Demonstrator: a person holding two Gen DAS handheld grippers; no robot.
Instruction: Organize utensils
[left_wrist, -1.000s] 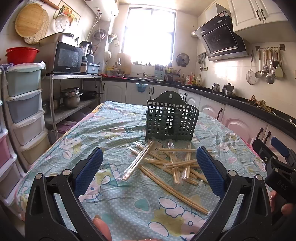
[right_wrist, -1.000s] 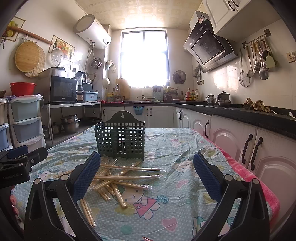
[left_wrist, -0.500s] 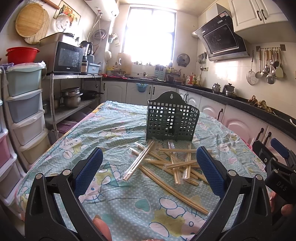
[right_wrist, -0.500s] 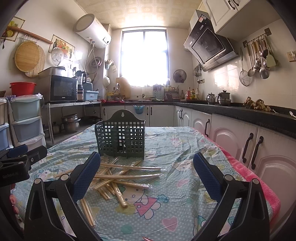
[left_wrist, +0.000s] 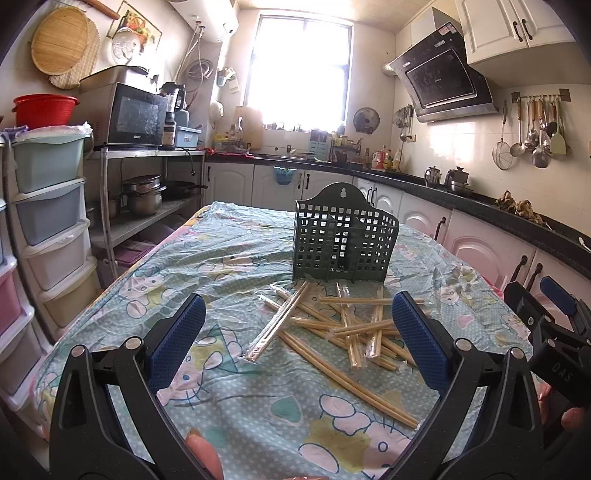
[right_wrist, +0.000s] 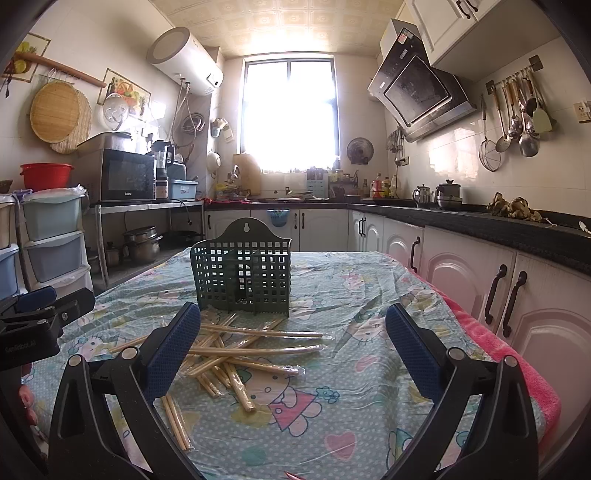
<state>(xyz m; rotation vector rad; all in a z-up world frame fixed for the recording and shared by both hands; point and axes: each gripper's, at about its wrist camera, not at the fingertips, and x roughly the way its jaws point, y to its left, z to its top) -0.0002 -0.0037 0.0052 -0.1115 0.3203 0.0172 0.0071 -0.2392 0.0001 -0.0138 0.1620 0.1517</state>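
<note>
Left tool (left_wrist: 299, 341): jaws spread wide, nothing between the blue pads (left_wrist: 177, 339), held low over the near part of the table (left_wrist: 229, 258). Right tool (right_wrist: 291, 345): jaws likewise spread, empty.

Chopsticks (left_wrist: 343, 328): loose crossed pile in clear wrappers, centre of the left wrist frame, lying on the cloth between the left tool's pads and beyond them. In the right wrist view the pile (right_wrist: 236, 347) sits left of centre, partly behind the left pad.

Basket (left_wrist: 345, 240): dark green, perforated, upright on the table just behind the pile, centre frame; an inner divider is visible. Same basket (right_wrist: 242, 275) in the right wrist view, above the pile. No chopsticks seen inside it.
</note>
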